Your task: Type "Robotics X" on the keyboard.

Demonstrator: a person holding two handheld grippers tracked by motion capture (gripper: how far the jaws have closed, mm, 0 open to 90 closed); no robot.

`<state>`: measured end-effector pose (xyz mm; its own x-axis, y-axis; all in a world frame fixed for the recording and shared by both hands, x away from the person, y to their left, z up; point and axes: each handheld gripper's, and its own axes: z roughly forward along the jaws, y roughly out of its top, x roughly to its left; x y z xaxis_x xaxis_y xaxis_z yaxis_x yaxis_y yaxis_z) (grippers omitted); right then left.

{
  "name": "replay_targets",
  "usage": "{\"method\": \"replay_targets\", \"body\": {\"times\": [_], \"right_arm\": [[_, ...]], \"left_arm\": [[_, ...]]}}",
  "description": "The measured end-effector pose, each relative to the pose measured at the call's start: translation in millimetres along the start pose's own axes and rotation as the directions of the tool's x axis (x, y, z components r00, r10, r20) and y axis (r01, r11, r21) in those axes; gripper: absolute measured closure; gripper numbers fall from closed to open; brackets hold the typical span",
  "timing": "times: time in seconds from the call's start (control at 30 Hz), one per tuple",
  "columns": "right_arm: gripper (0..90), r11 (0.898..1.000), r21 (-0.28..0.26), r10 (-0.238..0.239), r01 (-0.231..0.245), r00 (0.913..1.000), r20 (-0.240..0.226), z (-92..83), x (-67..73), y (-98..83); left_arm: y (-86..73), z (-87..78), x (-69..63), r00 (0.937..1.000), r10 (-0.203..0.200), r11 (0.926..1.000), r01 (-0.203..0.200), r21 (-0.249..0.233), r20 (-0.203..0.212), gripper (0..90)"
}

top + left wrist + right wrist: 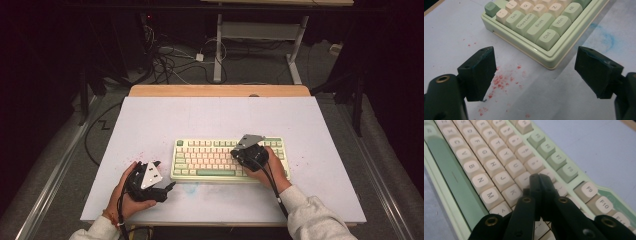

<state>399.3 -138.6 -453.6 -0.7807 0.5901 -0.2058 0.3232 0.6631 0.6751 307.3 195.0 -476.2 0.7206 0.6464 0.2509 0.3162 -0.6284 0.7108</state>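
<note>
A pale green keyboard (pixel 215 160) with cream and green keys lies across the middle of the white table top (pixel 200 117). My right gripper (pixel 236 153) hovers over its right half, jaws pressed together with nothing between them. In the right gripper view the shut tips (pixel 539 178) point down at the cream keys (pixel 522 180) near I and O. My left gripper (pixel 171 186) rests in the person's hand left of and below the keyboard, open. Its spread jaws (pixel 534 72) frame the keyboard's near left corner (pixel 549 61) by the Ctrl key.
Red specks (pixel 499 81) and a faint blue smear (pixel 607 37) mark the white surface beside the keyboard. A wooden strip (pixel 220 90) edges the table's far side. Cables (pixel 165 55) and a desk frame (pixel 260 35) stand on the floor beyond.
</note>
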Motion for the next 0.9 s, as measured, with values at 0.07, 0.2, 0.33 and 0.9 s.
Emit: {"method": "replay_targets", "body": {"times": [0.07, 0.2, 0.33, 0.9], "right_arm": [[90.0, 1.0, -0.003, 0.006, -0.006, 0.9999, -0.01, -0.6, -0.3, -0.4], [90.0, 1.0, -0.026, 0.013, -0.013, 0.9999, -0.007, -5.0, -1.0, -0.9], [90.0, 0.999, -0.041, 0.021, -0.021, 0.9998, -0.006, -9.1, -1.1, -1.7], [49.6, 0.983, -0.183, 0.028, -0.028, 0.9996, -0.001, -41.2, -0.4, -4.7]], "left_arm": [[0.2, 0.0, -0.2, 1.0, 0.002, 1.0, -0.002, 0.001, 0.001, 16.3], [0.1, -0.2, 0.4, 1.0, -0.001, 1.0, 0.001, 0.0, 0.0, 16.3], [0.4, 0.1, 0.9, 1.0, -0.003, 1.0, 0.003, 0.001, -0.001, 16.3], [1.8, 0.6, 0.7, 1.0, -0.003, 1.0, 0.003, 0.002, 0.004, 16.4]]}}
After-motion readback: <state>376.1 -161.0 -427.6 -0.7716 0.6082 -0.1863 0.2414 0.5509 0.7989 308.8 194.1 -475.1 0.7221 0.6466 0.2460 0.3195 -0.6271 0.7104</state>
